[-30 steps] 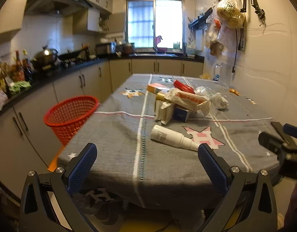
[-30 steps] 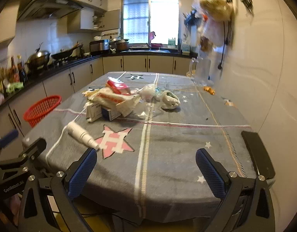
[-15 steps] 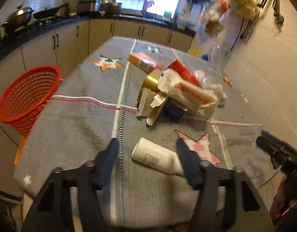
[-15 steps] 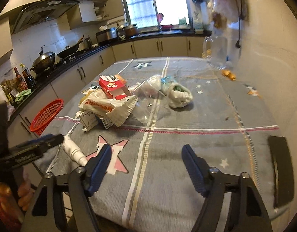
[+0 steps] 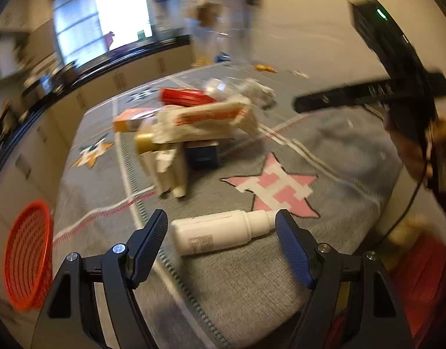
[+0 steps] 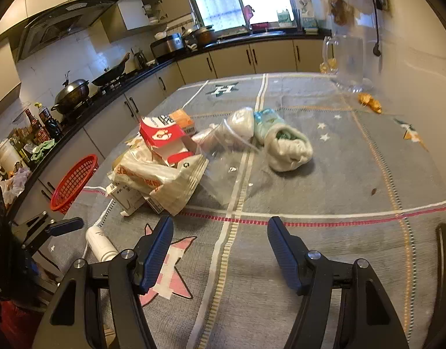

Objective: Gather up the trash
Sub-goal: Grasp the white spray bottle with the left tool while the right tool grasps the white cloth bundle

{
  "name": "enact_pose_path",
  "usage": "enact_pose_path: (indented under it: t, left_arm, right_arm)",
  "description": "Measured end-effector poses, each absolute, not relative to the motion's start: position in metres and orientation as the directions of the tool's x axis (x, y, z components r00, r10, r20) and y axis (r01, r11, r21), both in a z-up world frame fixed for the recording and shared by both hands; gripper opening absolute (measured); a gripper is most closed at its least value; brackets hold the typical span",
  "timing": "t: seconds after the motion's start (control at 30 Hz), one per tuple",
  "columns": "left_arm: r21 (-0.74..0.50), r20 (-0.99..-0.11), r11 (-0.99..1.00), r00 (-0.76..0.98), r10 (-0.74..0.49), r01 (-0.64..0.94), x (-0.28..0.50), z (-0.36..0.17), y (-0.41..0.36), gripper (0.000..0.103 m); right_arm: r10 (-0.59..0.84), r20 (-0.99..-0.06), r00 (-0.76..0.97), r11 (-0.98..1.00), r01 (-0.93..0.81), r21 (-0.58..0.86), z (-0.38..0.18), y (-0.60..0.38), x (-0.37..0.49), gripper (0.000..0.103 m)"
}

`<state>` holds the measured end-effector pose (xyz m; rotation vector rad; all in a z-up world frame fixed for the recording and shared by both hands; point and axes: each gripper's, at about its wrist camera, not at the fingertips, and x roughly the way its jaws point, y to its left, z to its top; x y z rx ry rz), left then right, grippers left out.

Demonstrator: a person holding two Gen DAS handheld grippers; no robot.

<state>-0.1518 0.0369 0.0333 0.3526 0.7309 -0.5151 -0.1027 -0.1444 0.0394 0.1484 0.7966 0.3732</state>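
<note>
On the grey tablecloth (image 5: 353, 151) near its front edge, a white bottle (image 5: 220, 234) is seen lying on its side, framed between the fingers of the left gripper (image 5: 221, 229). Its jaws have just been widening and are spread apart, with neither pad touching the bottle. Behind it, a heap of cartons and wrappers (image 5: 194, 128) is piled mid-table. An orange basket (image 5: 25, 258) is placed off the table's left side. The right gripper (image 6: 220, 241) is held unclenched over bare cloth, its jaws having just been narrowing, nothing between them.
</note>
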Motion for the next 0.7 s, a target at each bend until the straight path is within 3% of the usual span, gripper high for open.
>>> enact_pose_path:
  t: [0.13, 0.33, 0.5, 0.57, 0.7]
  left_arm:
    - [0.172, -0.75, 0.763, 0.585, -0.308, 0.623, -0.136, 0.019, 0.031, 0.075]
    - [0.142, -0.774, 0.75, 0.545, -0.322, 0.646, -0.117, 0.012, 0.032, 0.075]
    - [0.112, -0.787, 0.779, 0.533, -0.309, 0.617, -0.113, 0.009, 0.02, 0.042]
    - [0.077, -0.792, 0.788, 0.518, -0.324, 0.611, -0.111, 0.009, 0.018, 0.034]
    - [0.033, -0.789, 0.835, 0.527, -0.316, 0.549, -0.111, 0.01, 0.014, 0.034]
  right_arm:
    - [0.373, -0.677, 0.635, 0.928, -0.261, 0.266, 0.037, -0.148, -0.101, 0.072]
    - [0.343, -0.685, 0.642, 0.939, -0.236, 0.25, 0.036, -0.157, -0.097, 0.072]
    - [0.325, -0.691, 0.646, 0.945, -0.208, 0.251, 0.039, -0.165, -0.088, 0.072]
    - [0.308, -0.697, 0.648, 0.951, -0.187, 0.248, 0.042, -0.173, -0.08, 0.072]
    - [0.289, -0.705, 0.648, 0.955, -0.141, 0.262, 0.049, -0.189, -0.057, 0.072]
